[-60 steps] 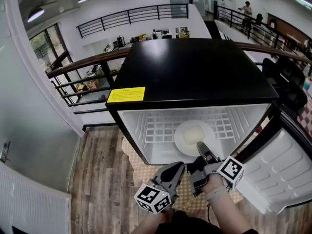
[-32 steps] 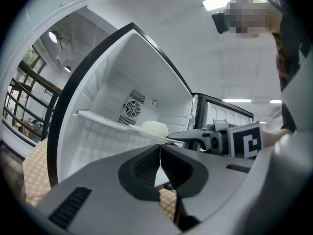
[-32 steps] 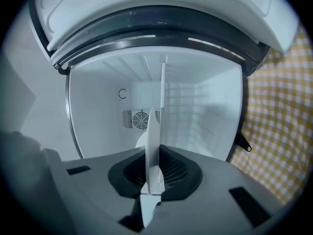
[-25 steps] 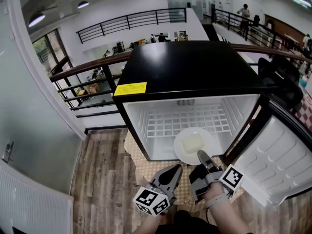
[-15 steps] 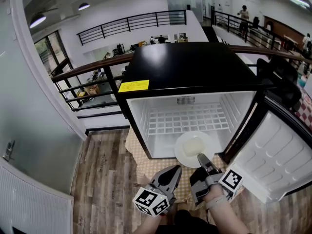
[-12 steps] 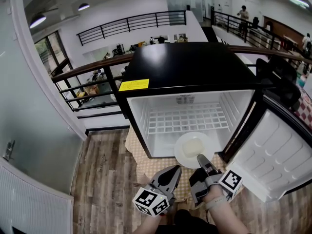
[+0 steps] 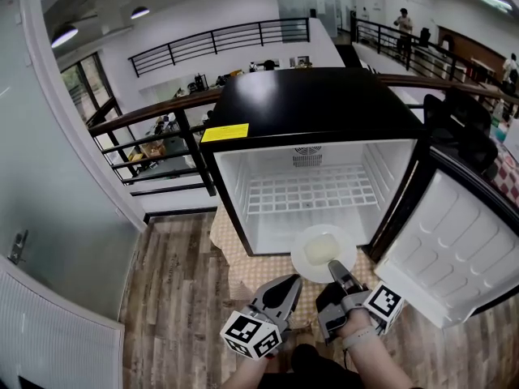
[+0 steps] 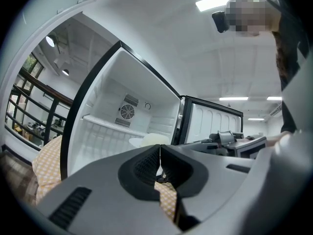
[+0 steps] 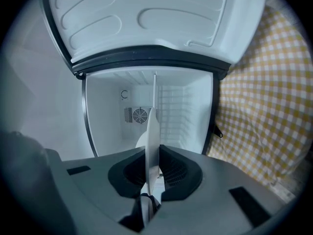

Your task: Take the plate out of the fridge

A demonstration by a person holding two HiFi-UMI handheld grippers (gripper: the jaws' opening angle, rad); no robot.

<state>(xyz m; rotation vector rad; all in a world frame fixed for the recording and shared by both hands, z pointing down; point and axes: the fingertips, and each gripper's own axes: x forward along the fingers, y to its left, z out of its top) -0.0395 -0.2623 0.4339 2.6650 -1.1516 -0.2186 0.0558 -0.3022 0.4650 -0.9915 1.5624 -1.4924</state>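
The white round plate (image 7: 312,248) carries a pale yellowish block and hangs just outside the fridge's (image 7: 308,104) open front, below its wire shelf (image 7: 312,191). My right gripper (image 7: 333,266) is shut on the plate's near rim. In the right gripper view the plate (image 9: 152,126) stands edge-on between the jaws of that gripper (image 9: 152,173). My left gripper (image 7: 290,282) hangs beside it to the left, shut and empty. In the left gripper view its jaws meet (image 8: 159,158), with the plate (image 8: 146,141) beyond them.
The fridge door (image 7: 450,245) stands wide open to the right. A yellow checked cloth (image 7: 235,274) lies on the wooden floor (image 7: 170,298) under the fridge. A dark railing (image 7: 154,108) runs behind it, and a grey wall is at the left.
The plate has come off the wire shelf and out past the fridge's front edge, held by the right gripper. The left gripper has stayed shut beside it.
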